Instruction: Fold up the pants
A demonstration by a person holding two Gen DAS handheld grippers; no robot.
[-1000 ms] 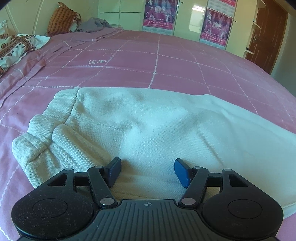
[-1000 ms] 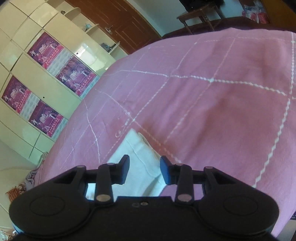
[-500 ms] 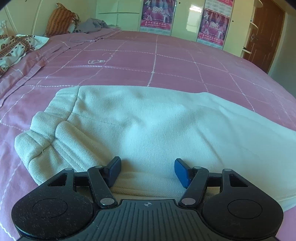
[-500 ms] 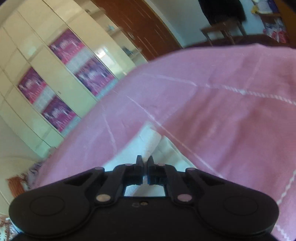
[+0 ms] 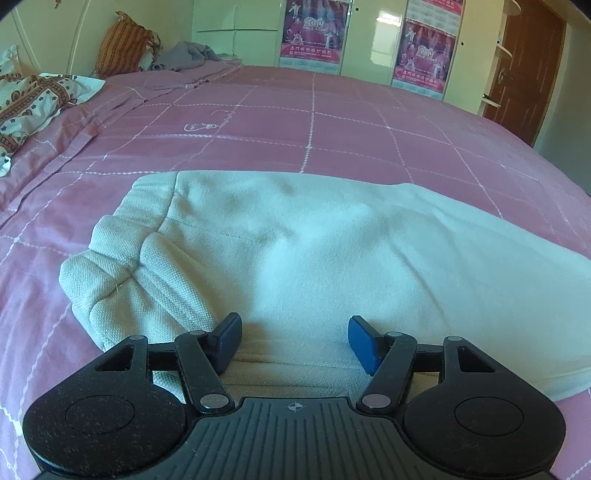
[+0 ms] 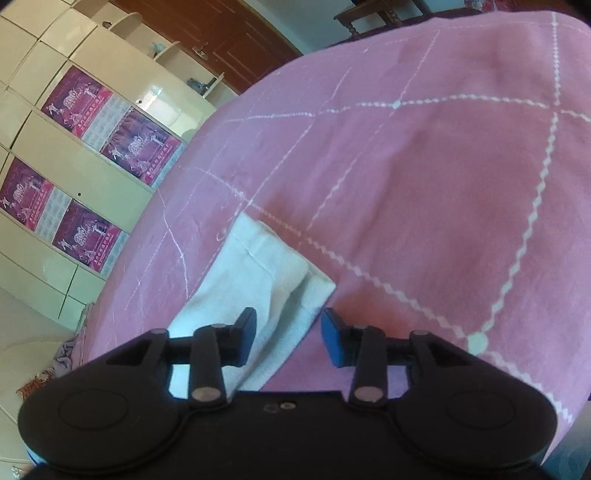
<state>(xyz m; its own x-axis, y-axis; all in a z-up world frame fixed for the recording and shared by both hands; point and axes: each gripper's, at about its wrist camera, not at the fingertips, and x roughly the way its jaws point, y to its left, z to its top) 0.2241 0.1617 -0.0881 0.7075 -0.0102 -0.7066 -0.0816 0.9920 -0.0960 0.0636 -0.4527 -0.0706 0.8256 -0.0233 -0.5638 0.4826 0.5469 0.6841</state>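
- Left wrist view: left tool point(image 5: 294, 341) hasn't budged, jaws spread over the cream pants point(image 5: 314, 251) lying flat on the pink bed point(image 5: 332, 125).
- Right wrist view: right tool point(image 6: 288, 338) was pinched shut half a second ago and is opening again over the leg hem point(image 6: 273, 269); it looks empty, so the hem is probably released.

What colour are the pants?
Cream-white pants, best seen in the left wrist view.

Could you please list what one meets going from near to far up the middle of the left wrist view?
Left tool, open → cream pants → pink checked bedspread → cupboard doors with purple posters.
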